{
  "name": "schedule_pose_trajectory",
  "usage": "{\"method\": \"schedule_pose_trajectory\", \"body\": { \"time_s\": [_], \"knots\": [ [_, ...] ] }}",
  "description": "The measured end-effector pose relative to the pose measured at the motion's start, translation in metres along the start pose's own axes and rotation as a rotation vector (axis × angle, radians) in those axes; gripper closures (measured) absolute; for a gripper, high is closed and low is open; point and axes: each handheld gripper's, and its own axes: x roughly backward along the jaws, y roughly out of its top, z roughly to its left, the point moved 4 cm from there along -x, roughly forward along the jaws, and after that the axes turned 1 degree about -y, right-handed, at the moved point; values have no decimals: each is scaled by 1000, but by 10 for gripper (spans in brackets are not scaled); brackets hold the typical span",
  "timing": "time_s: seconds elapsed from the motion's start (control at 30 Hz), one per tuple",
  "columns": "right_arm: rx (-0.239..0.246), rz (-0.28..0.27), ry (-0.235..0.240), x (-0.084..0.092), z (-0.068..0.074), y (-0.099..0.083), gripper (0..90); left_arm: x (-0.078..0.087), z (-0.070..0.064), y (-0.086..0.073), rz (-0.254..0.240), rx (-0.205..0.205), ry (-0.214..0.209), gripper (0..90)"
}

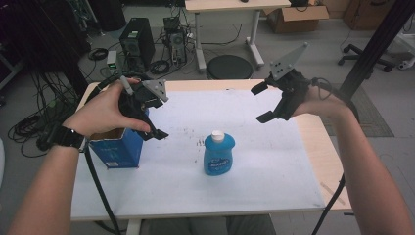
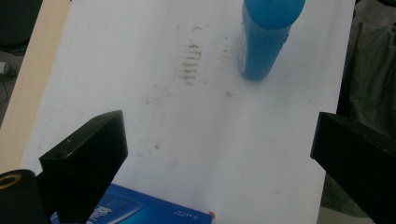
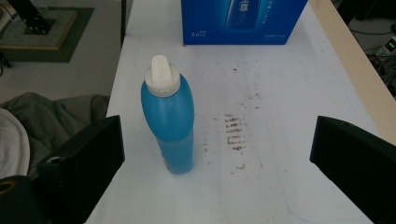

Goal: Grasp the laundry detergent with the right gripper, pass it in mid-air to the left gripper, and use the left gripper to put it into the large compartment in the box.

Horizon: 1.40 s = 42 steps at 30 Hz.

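Note:
A blue bottle point(image 1: 219, 154) with a white cap stands upright near the middle of the white-covered table point(image 1: 274, 166). At the left stands an open blue box point(image 1: 117, 149). My left gripper point(image 1: 153, 117) hovers open over the box's right side, holding nothing. My right gripper point(image 1: 261, 103) hangs open above the table's far right part, also holding nothing. In the left gripper view the bottle point(image 2: 265, 39) is ahead to the right and the box point(image 2: 140, 210) lies just below the open gripper point(image 2: 219, 144). In the right gripper view the bottle point(image 3: 169, 116) stands ahead left of the open gripper point(image 3: 217, 149), with the box point(image 3: 243, 21) beyond.
Brown smudges point(image 3: 236, 133) mark the white sheet beside the bottle. Bare wood point(image 1: 325, 161) edges the table at the right. Behind it are computer towers point(image 1: 137, 44), cables, a round black stool point(image 1: 230, 66) and another table. A black post point(image 1: 377, 44) rises at the right.

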Motion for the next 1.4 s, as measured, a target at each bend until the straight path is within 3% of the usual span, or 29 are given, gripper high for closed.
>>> {"method": "schedule_pose_trajectory", "body": {
  "time_s": [0.57,1.03,1.4],
  "knots": [
    [-43,-124,72,-54,11,-45,21,-2,-2,0,12,0,-6,45],
    [-69,-156,124,-95,20,-62,24,-3,-4,0,7,-3,-13,45],
    [-101,-184,138,-121,28,-75,30,-5,-4,0,7,-8,-19,45]
  ]
}}
